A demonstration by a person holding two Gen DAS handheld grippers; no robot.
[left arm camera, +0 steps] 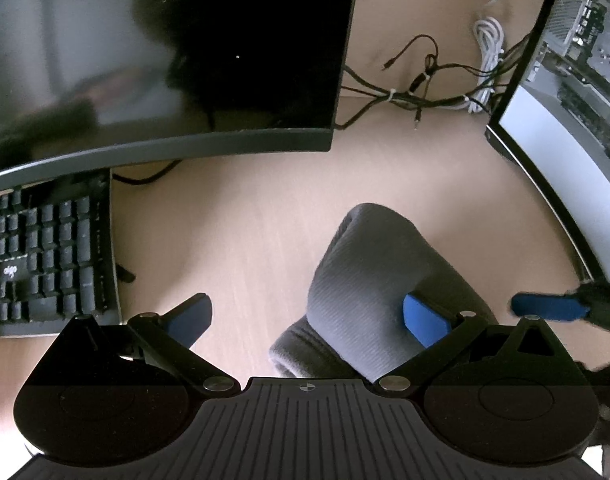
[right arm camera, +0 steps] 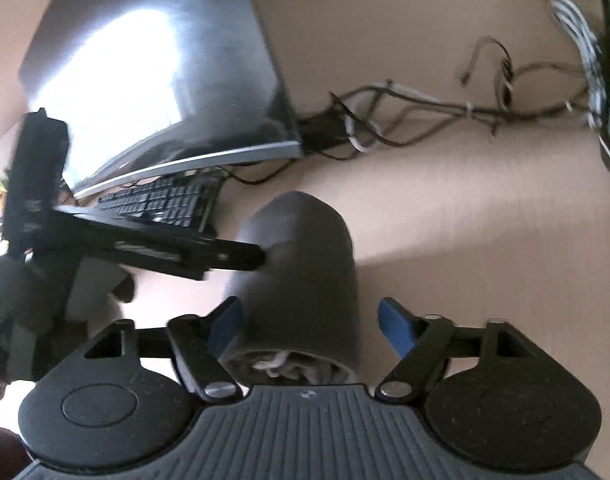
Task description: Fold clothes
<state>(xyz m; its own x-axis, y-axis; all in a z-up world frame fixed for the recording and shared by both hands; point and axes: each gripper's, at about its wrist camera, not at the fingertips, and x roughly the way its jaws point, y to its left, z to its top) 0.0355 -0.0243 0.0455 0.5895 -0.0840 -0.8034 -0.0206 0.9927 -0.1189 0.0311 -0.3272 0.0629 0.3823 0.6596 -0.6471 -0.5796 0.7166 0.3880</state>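
A grey ribbed garment, folded into a thick roll (left arm camera: 365, 280), lies on the light wooden desk (left arm camera: 241, 248). In the left wrist view my left gripper (left arm camera: 305, 316) is open, its right blue finger (left arm camera: 425, 316) resting against the roll, its left finger (left arm camera: 189, 320) over bare desk. The right gripper's blue finger (left arm camera: 549, 307) shows at the right edge. In the right wrist view the roll (right arm camera: 301, 272) lies between the open blue fingers of my right gripper (right arm camera: 309, 320). The left gripper (right arm camera: 137, 248) reaches in from the left and touches the roll's side.
A black keyboard (left arm camera: 45, 256) lies at left under a dark curved monitor (left arm camera: 165, 60). A second monitor (left arm camera: 565, 140) stands at right. Tangled cables (left arm camera: 425, 88) lie at the back of the desk. In the right wrist view the keyboard (right arm camera: 161, 200) is left of the roll.
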